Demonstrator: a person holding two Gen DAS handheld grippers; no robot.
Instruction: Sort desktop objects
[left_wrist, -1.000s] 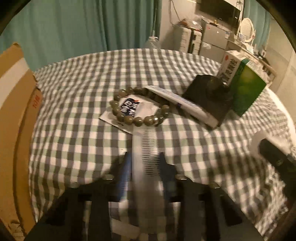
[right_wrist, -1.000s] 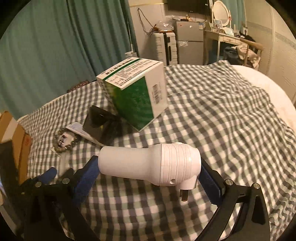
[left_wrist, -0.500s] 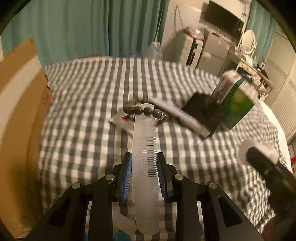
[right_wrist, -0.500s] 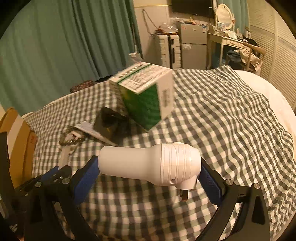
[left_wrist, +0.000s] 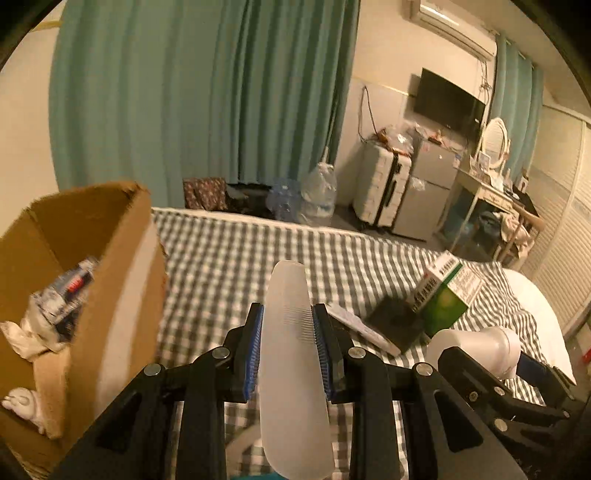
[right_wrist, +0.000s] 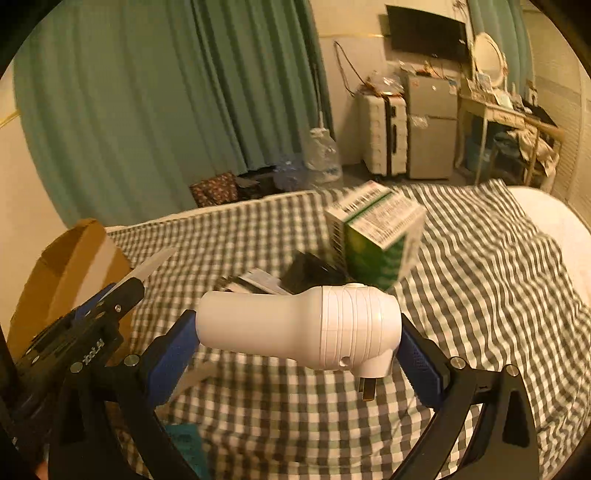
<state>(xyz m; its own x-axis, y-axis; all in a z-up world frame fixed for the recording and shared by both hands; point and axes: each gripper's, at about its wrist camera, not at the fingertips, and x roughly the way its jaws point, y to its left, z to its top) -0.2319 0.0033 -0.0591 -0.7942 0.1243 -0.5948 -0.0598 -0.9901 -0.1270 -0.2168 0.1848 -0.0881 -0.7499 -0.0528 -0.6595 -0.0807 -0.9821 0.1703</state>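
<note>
My left gripper (left_wrist: 288, 325) is shut on a translucent white comb (left_wrist: 291, 369), held in the air above the checked cloth. An open cardboard box (left_wrist: 110, 295) with crumpled wrappers inside stands just to its left. My right gripper (right_wrist: 295, 339) is shut on a white plug adapter (right_wrist: 299, 326), held crosswise with its prongs down; it also shows in the left wrist view (left_wrist: 480, 343). The left gripper with the comb shows in the right wrist view (right_wrist: 122, 291), close beside the box (right_wrist: 70, 273).
On the checked cloth (left_wrist: 236, 258) lie a green and white carton (left_wrist: 447, 299), a black pouch (left_wrist: 395, 321) and a white tube (left_wrist: 358, 328). The carton (right_wrist: 376, 236) and pouch (right_wrist: 306, 273) also show in the right wrist view. Curtains, bottles and furniture stand beyond.
My left gripper has lifted the comb off the cloth and tilted up, swinging toward the cardboard box; the bracelet and packet have dropped out of view. My right gripper has risen with the adapter.
</note>
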